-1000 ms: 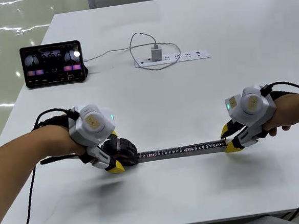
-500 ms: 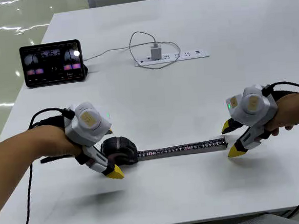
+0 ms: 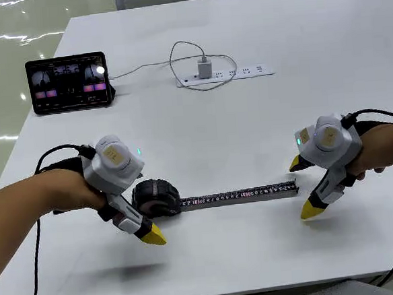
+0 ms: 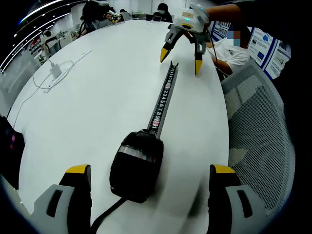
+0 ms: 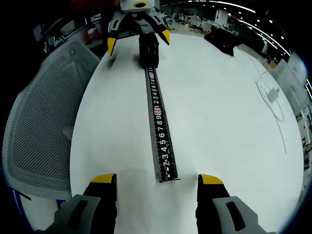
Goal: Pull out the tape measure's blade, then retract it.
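The tape measure's blade [image 3: 240, 196] lies flat along the tabletop [image 3: 248, 117] from its case [image 3: 156, 196], untouched between the jaws of the released left hand-held gripper [image 4: 149, 171], out to its tip facing the released right hand-held gripper [image 3: 304, 186].

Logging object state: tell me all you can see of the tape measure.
The tape measure has a black, rubbery-looking case sitting on the white table. Its dark blade, with pale numerals, lies flat and extended, tip toward the open right gripper. The left gripper, also open, faces the case; neither touches it.
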`<action>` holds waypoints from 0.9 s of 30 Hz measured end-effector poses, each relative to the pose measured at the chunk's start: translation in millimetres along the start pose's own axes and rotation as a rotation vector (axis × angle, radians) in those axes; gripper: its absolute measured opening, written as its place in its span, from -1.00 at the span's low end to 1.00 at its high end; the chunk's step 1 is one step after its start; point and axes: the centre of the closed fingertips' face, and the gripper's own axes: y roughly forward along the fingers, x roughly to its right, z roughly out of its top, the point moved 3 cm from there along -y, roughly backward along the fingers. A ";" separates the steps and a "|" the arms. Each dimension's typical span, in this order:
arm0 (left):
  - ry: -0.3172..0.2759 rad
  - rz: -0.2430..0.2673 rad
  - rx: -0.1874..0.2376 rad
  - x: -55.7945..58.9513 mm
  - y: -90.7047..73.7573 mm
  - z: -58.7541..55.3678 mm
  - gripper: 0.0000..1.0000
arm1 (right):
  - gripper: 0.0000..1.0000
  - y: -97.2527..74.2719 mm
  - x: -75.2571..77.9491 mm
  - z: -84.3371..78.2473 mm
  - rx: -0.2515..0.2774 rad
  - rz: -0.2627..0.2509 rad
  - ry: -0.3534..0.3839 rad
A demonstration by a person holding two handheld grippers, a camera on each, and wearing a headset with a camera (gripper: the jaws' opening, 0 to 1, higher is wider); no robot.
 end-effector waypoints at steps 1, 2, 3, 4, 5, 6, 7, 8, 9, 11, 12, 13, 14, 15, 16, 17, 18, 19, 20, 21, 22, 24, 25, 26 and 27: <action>-0.033 0.009 0.045 -1.6 -1.0 4.5 0.98 | 0.35 0.0 -0.6 0.2 0.003 -0.001 0.012; -0.062 0.015 0.077 -2.4 -1.9 7.8 0.98 | 0.38 0.0 -0.4 0.3 0.007 -0.004 0.018; -0.101 0.032 0.119 -5.5 -3.8 11.1 0.98 | 0.44 -0.1 0.0 1.4 0.020 -0.014 0.038; -0.123 0.058 0.141 -8.9 -5.7 12.3 0.98 | 0.50 -0.2 0.2 2.7 0.037 -0.019 0.061; -0.141 0.081 0.172 -11.9 -7.8 13.3 0.98 | 0.56 -0.7 0.9 3.9 0.061 -0.032 0.102; -0.155 0.084 0.173 -11.6 -8.8 11.4 0.98 | 0.66 -0.9 1.3 5.0 0.082 -0.037 0.129; -0.147 0.126 0.195 -16.8 -10.0 11.5 0.98 | 0.74 -1.1 1.7 5.3 0.101 -0.043 0.160; -0.144 0.170 0.216 -20.5 -12.2 10.6 0.98 | 0.83 -1.3 2.5 4.3 0.116 -0.051 0.191; -0.163 0.175 0.224 -20.6 -12.6 9.0 0.98 | 0.94 -1.8 3.2 3.6 0.123 -0.062 0.210; -0.232 0.161 0.229 -16.0 -13.5 4.4 0.98 | 0.98 -2.5 3.6 -0.4 0.131 -0.080 0.241; -0.256 0.169 0.239 -16.6 -13.9 3.4 0.98 | 0.98 -3.3 3.1 -1.6 0.135 -0.082 0.247; -0.265 0.175 0.253 -16.0 -14.8 1.9 0.98 | 0.98 -4.5 4.8 -2.2 0.152 -0.109 0.262; -0.270 0.181 0.262 -15.8 -15.3 0.9 0.98 | 0.98 -5.3 5.0 -2.8 0.160 -0.116 0.269; -0.278 0.200 0.268 -16.5 -16.4 -1.8 0.98 | 0.98 -6.6 5.0 -2.2 0.182 -0.124 0.294; -0.279 0.213 0.277 -17.2 -17.1 -3.0 0.98 | 0.98 -7.5 4.6 -1.8 0.197 -0.128 0.313; -0.283 0.222 0.285 -17.6 -18.1 -4.3 0.98 | 0.98 -9.2 5.5 -1.8 0.211 -0.146 0.333; -0.295 0.229 0.301 -17.8 -19.4 -5.5 0.98 | 0.98 -10.4 5.0 -3.0 0.218 -0.153 0.327; -0.300 0.239 0.314 -18.0 -20.9 -6.3 0.98 | 0.98 -11.7 5.8 -3.5 0.225 -0.169 0.331; -0.302 0.251 0.319 -18.5 -22.4 -7.5 0.98 | 0.98 -13.5 7.0 -2.7 0.241 -0.189 0.335; -0.309 0.268 0.318 -19.5 -23.4 -10.7 0.98 | 0.98 -16.8 9.1 0.1 0.279 -0.216 0.347; -0.309 0.282 0.316 -21.6 -23.0 -13.3 0.98 | 0.98 -18.7 9.8 0.6 0.293 -0.230 0.362; -0.303 0.311 0.318 -22.7 -25.4 -17.5 0.98 | 0.98 -25.1 10.5 1.6 0.327 -0.269 0.386; -0.308 0.325 0.324 -23.3 -27.8 -18.8 0.98 | 0.98 -27.0 10.5 1.7 0.337 -0.281 0.380; -0.332 0.341 0.342 -24.1 -31.8 -20.5 0.98 | 0.98 -29.9 9.4 1.7 0.355 -0.296 0.385; -0.352 0.342 0.361 -24.0 -33.9 -21.0 0.98 | 0.98 -32.3 8.2 2.8 0.381 -0.302 0.401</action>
